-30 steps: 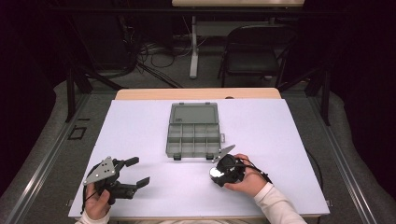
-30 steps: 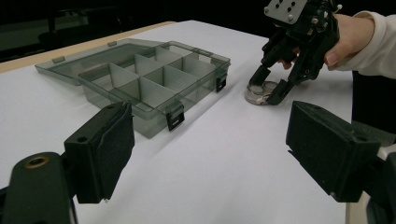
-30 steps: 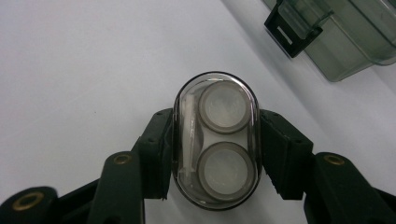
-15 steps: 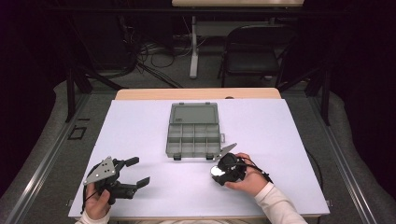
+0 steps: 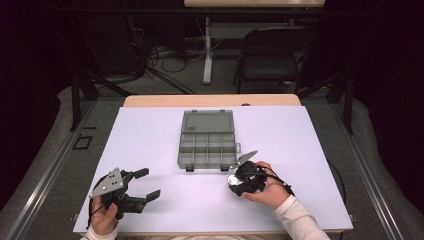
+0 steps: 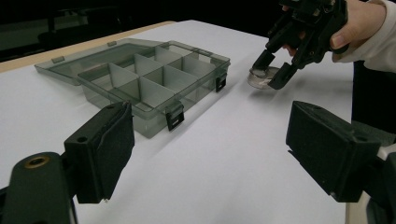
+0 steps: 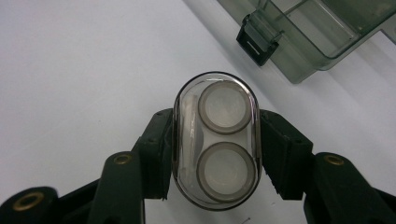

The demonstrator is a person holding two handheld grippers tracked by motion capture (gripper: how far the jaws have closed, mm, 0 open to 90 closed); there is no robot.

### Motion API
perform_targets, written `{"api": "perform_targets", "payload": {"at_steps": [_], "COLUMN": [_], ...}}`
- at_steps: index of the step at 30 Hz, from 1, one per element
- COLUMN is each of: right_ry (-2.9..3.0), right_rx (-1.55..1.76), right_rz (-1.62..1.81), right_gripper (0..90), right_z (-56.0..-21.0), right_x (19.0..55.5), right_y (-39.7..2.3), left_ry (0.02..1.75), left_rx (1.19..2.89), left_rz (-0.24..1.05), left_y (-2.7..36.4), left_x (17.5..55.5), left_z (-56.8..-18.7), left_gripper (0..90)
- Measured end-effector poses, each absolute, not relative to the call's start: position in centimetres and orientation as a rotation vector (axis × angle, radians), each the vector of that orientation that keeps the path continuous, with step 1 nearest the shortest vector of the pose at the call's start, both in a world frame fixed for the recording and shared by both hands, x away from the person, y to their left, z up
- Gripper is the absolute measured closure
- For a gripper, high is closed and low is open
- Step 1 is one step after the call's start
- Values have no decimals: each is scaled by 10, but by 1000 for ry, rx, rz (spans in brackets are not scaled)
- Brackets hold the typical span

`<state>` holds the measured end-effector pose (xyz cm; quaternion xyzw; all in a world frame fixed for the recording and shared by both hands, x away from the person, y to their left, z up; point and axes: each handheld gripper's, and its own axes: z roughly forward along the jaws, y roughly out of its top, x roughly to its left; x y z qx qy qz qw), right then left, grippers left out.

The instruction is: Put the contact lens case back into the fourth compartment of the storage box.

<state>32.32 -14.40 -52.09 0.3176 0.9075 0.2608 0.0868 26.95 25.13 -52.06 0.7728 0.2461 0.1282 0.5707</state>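
- High view: a smoky-grey translucent plastic organiser box (image 5: 207, 145) with its lid laid flat open sits at the middle of the white-covered counter (image 5: 150, 130); its divided tray is the near half, and the lid lies at twelve o'clock from it.
- High view: the right hand-held gripper (image 5: 239, 179) rests in the person's right hand (image 5: 267, 187) at about five o'clock from the box, just beside the tray's near right corner. What sits between its jaws is too small to tell here.
- High view: the left hand-held gripper (image 5: 147, 184) is held at about seven o'clock from the box, well apart from it, with its jaws spread and nothing between them.
- Left gripper view: the left hand-held gripper's own jaws stand wide apart over bare counter. The box lies at eleven o'clock, and at one o'clock the right hand-held gripper pinches a small clear oval plastic case (image 6: 262, 77) that sits low on the counter, just beside the box's latched front corner.
- Right gripper view: the right hand-held gripper's jaws press on the two long sides of the clear oval case (image 7: 215, 140), pinching it. Two round whitish discs (image 7: 224, 109) show inside, one above the other. A black latch (image 7: 256, 39) of the box lies at one o'clock, near the case but apart from it.
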Motion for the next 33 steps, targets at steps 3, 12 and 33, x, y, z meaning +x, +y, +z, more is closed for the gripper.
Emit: {"api": "perform_targets", "payload": {"at_steps": [3,12,33], "right_ry": [2700,2665,2488], "right_rx": [949,967,1066], "right_rz": [781,808,983], "right_gripper": [483,483,483], "right_z": [-520,-518,-506], "right_x": [324,325,329], "right_y": [-145,-147,-152], "left_ry": [579,579,587], "left_rx": [1814,1812,1813], "left_rz": [304,301,307], "left_y": [251,251,250], "left_x": [269,270,270], "left_z": [-521,-521,-521], "left_gripper": [160,160,160]}}
